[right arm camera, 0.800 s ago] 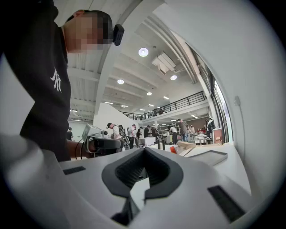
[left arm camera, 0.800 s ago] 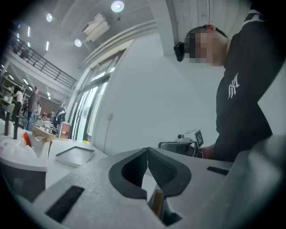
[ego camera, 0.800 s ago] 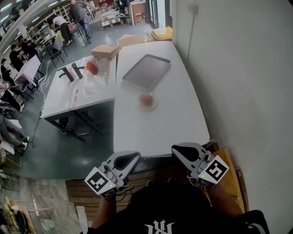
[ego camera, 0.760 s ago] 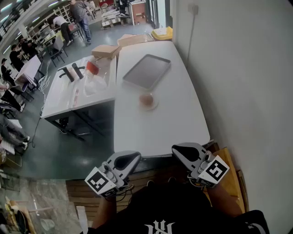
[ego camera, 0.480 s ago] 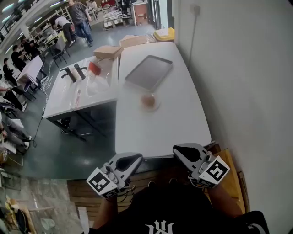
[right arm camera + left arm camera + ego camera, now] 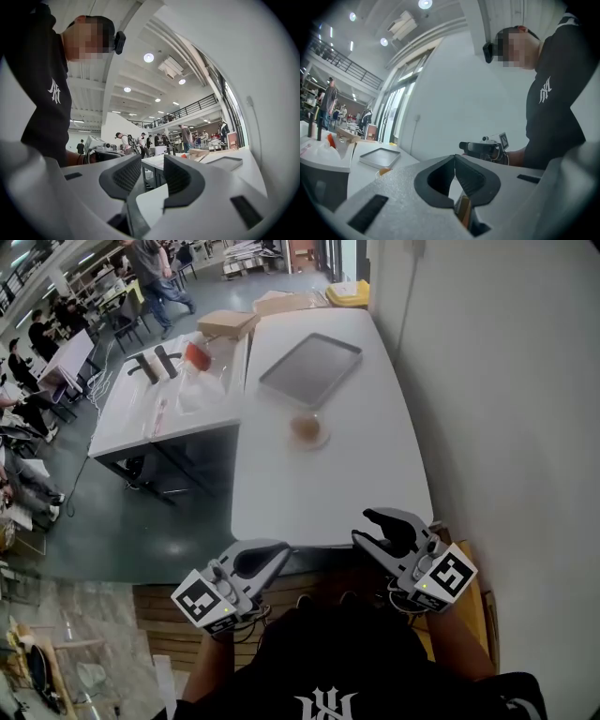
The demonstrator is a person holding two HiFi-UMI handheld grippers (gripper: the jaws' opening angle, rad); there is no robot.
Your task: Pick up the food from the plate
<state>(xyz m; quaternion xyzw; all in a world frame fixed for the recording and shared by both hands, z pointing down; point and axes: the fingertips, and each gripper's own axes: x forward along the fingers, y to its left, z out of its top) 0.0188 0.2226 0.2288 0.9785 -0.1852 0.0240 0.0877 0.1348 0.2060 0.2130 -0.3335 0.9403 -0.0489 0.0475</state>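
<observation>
At about 10 o'clock from the person, a side table (image 6: 127, 418) carries two dark cylinders (image 6: 145, 367), a red thing (image 6: 197, 354) and a crumpled clear bag (image 6: 200, 392). A cardboard box (image 6: 228, 322) lies at its far end. The left gripper (image 6: 272, 555) hangs at 7 o'clock, off the near edge of the long white table (image 6: 328, 488), with its marker cube toward the person. Its own view shows the jaws clenched together, the dark pads meeting at the tips with nothing between them. Straight ahead at 12 o'clock, well apart from both grippers, the food (image 6: 305, 427), a small round brownish piece, sits on a clear plate (image 6: 322, 440) near the middle of the white table. Just beyond the plate, also toward 12 o'clock, lies an empty grey tray (image 6: 310, 369), turned a little askew to the table's edges. A yellow thing (image 6: 345, 292) rests at the table's far end. The right gripper (image 6: 364, 527) hovers at 5 o'clock, over the table's near right corner. Its jaws stand apart, released, and only the table edge and the hall show through the gap. A plain pale wall (image 6: 506, 390) runs along the table's right side, from 1 to 4 o'clock.
</observation>
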